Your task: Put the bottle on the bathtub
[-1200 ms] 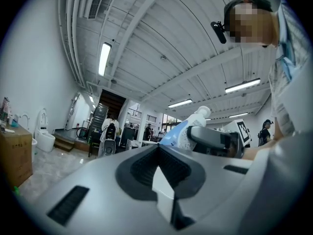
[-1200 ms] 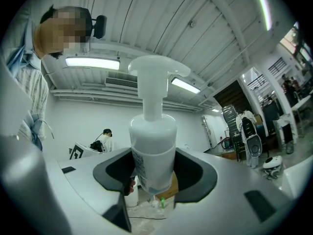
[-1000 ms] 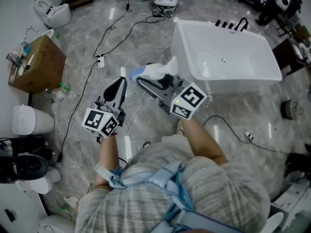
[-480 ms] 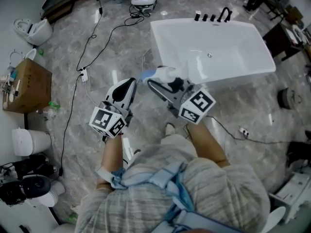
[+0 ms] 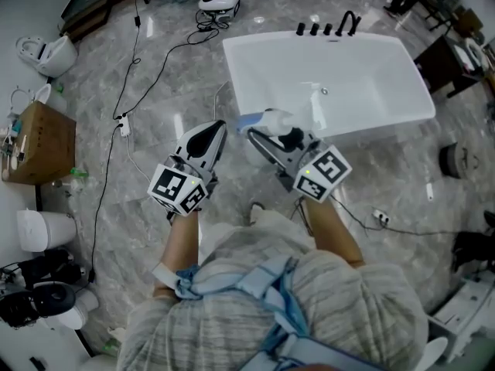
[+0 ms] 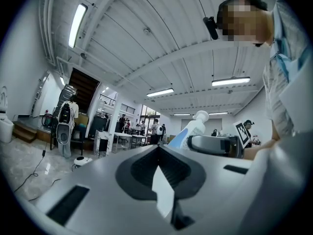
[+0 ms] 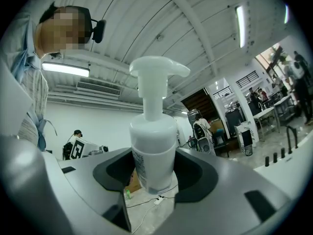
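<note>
Right gripper view: my right gripper [image 7: 155, 173] clamps the white pump bottle [image 7: 152, 141]. My left gripper [image 6: 157, 153] is closed, empty. The bathtub [image 5: 240, 76] lies just ahead, with a cardboard box [image 5: 42, 141] well off to the left.

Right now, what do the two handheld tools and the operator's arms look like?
Left tool: pale grey moulded shell, black recess around the jaws, a white cube with black square markers at the rear. Right tool: same build. No cables show on either. Forearms unsleeved; grey striped shirt, light blue harness straps.
</note>
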A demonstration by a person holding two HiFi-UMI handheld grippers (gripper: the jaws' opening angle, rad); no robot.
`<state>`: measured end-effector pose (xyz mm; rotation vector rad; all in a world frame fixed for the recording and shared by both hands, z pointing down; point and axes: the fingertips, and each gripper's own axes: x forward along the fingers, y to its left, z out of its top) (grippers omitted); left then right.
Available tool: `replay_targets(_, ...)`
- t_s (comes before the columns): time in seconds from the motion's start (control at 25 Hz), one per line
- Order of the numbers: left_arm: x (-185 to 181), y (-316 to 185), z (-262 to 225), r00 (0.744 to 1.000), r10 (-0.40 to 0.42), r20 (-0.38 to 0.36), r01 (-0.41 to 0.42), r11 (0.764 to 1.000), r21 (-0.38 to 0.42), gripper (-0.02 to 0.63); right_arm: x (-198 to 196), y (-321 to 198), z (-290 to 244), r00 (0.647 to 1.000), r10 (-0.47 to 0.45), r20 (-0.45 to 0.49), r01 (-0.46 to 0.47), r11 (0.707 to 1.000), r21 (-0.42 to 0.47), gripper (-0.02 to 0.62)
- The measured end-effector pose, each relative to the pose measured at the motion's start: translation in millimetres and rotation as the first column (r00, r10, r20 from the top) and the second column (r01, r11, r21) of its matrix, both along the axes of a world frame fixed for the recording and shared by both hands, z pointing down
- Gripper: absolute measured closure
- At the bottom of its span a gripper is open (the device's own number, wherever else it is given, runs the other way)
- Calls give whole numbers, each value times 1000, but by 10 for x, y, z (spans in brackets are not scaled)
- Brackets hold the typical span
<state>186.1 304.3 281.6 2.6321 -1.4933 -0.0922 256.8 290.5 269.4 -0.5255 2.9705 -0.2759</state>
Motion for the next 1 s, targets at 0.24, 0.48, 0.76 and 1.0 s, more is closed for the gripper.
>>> replay_targets(0.24, 239, -140, 16, 1000, 25, 3, -25, 1000, 10, 603, 222, -138, 62, 1000, 13, 8, -13, 1000, -22, 348)
replay_targets(0.48, 312, -186, 42, 999, 34, 4, -34, 999, -6, 603, 240, -147, 68, 1000, 0, 9, 1, 999, -36, 348)
replay_targets(0.76, 364, -287, 85, 998, 57, 11, -57, 998, -13, 603, 261, -212, 121, 1000, 7, 16, -6, 999, -46, 348)
replay_targets(1.0, 327, -409, 117, 998, 56, 9, -56, 998, -14, 603, 249, -324, 137, 1000, 11, 10, -11, 999, -48, 348)
